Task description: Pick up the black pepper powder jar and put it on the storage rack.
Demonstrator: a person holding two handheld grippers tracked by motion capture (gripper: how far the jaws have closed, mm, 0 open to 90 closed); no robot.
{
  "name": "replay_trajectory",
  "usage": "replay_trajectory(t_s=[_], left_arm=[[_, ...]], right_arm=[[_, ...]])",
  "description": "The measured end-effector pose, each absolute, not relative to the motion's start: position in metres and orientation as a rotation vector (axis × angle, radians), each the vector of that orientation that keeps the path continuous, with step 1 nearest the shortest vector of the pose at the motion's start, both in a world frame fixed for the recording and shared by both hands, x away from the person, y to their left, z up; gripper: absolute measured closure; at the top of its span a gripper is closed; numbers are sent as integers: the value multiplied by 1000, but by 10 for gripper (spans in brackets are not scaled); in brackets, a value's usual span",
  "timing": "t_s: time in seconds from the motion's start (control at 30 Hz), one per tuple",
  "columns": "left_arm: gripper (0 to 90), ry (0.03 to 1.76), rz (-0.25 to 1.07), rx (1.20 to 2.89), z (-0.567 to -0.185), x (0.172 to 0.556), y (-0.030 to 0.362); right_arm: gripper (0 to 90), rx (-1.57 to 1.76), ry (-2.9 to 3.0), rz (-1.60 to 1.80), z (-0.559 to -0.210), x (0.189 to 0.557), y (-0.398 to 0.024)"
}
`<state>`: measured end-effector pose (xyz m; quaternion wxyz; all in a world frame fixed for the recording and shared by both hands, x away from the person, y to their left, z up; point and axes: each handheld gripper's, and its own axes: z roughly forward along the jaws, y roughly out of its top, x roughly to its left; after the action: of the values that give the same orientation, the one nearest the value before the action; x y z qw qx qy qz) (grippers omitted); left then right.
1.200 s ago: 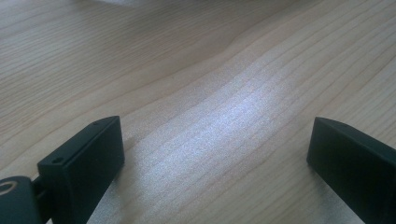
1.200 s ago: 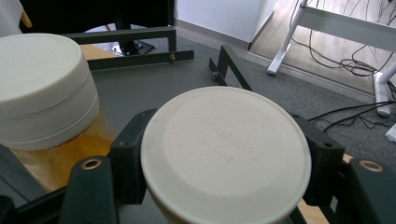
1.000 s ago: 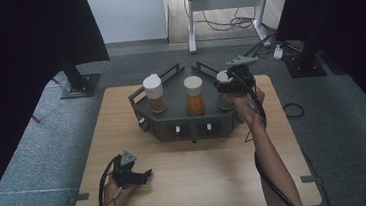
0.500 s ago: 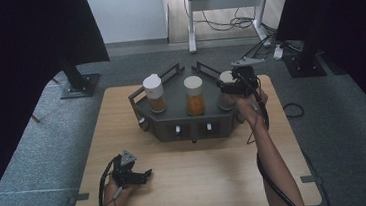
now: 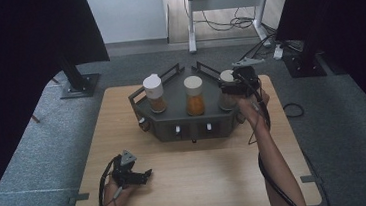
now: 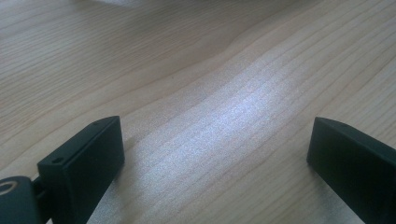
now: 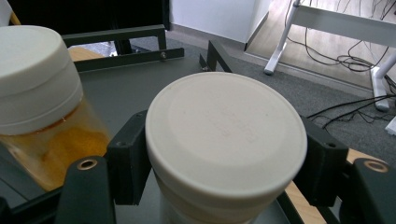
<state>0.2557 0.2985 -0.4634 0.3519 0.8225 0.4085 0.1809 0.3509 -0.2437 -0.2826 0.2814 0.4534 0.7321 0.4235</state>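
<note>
My right gripper (image 5: 233, 82) is up at the far right corner of the dark grey tray (image 5: 182, 120), and its jaws are closed around the white lid of the right jar (image 7: 226, 140); in the right gripper view one black jaw presses each side of that lid, which sits level between them. This jar stands in the tray's right end, near the bench's (image 5: 203, 181) far right edge. Beside it in the same view is the middle jar (image 7: 39, 100), white-capped with orange contents, standing apart from the one I hold. From the high view the tray holds three jars in a row: the left jar (image 5: 154, 93) with brownish-orange contents, the middle one, and mine, its body mostly hidden by my gripper and hand.

My left gripper (image 5: 136, 176) rests low on the near left part of the bench, well apart from the tray. Its jaws are spread wide with nothing between them; the left gripper view has bare pale wood grain running between the two black tips
</note>
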Motion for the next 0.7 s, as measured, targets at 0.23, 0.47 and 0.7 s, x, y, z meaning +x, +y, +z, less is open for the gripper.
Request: replay_trajectory(t_s=[0.23,0.47,0.7], left_arm=[[37,1057,468,2129,-463,256,299],[37,1057,468,2129,-463,256,298],[37,1057,468,2129,-463,256,298]], right_arm=[[293,1201,1974,1149,-283,351,-247],[222,1176,1963,1190,-280,347,-251],[200,1140,1928,1221,-275,333,-256]])
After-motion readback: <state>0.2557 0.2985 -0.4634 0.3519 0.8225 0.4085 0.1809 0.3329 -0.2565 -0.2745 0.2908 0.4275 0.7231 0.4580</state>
